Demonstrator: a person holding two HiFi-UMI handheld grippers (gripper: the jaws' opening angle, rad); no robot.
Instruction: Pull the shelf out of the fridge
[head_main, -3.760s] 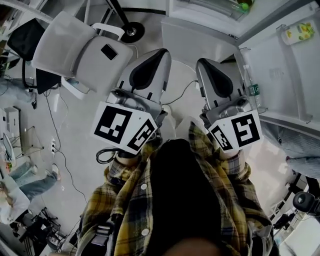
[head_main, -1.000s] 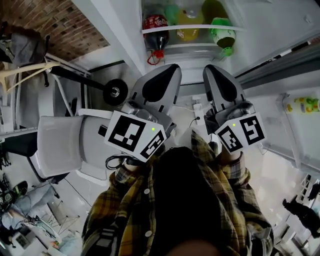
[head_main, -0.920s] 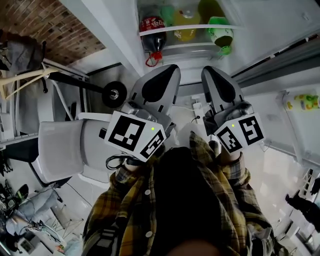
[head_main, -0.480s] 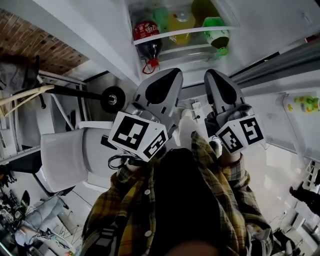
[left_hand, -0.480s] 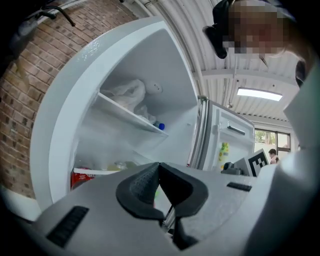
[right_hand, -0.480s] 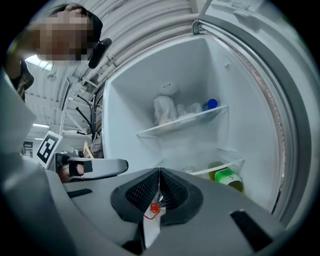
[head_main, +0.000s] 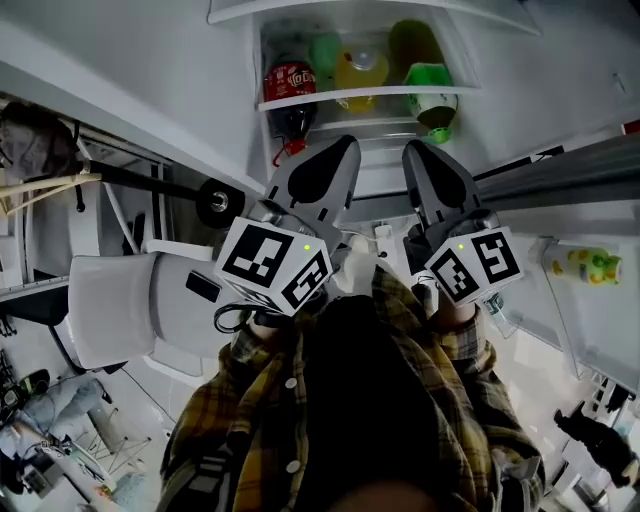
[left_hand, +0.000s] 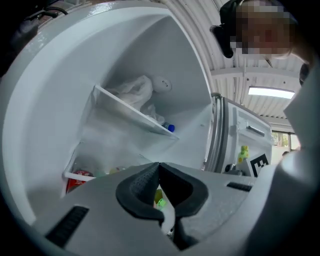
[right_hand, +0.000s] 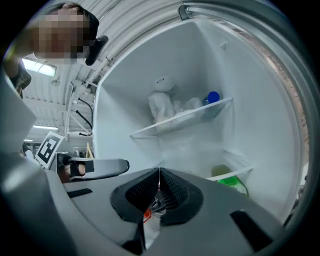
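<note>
— Where is the shelf (head_main: 360, 97) to be found?
— It is seen inside the open fridge (head_main: 462, 50), straight ahead of both grippers; a cola bottle (head_main: 290, 88), a yellow bottle (head_main: 362, 68) and a green bottle (head_main: 432, 92) are kept on it. A higher shelf (right_hand: 180, 119) with a white bag (right_hand: 161, 107) is seen too — which of the two is meant cannot be told.
— How is its front edge laid?
— From side to side, across the way the grippers are pointed; so it would be pulled straight back, toward the person.
— Which gripper is held nearer?
— Neither, it is judged; the left gripper (head_main: 343, 148) and the right gripper (head_main: 412, 152) are held side by side, near the edge but apart from it. The left one is lined up with the cola bottle's end; the right one with the green bottle's end.
— Is anything being pinched?
— Nothing; both pairs of jaws are pressed together with nothing caught between them. It is judged that they must be spread first, then slid over the front edge and squeezed — one at each end, so the shelf is not twisted and the bottles are not tipped.
</note>
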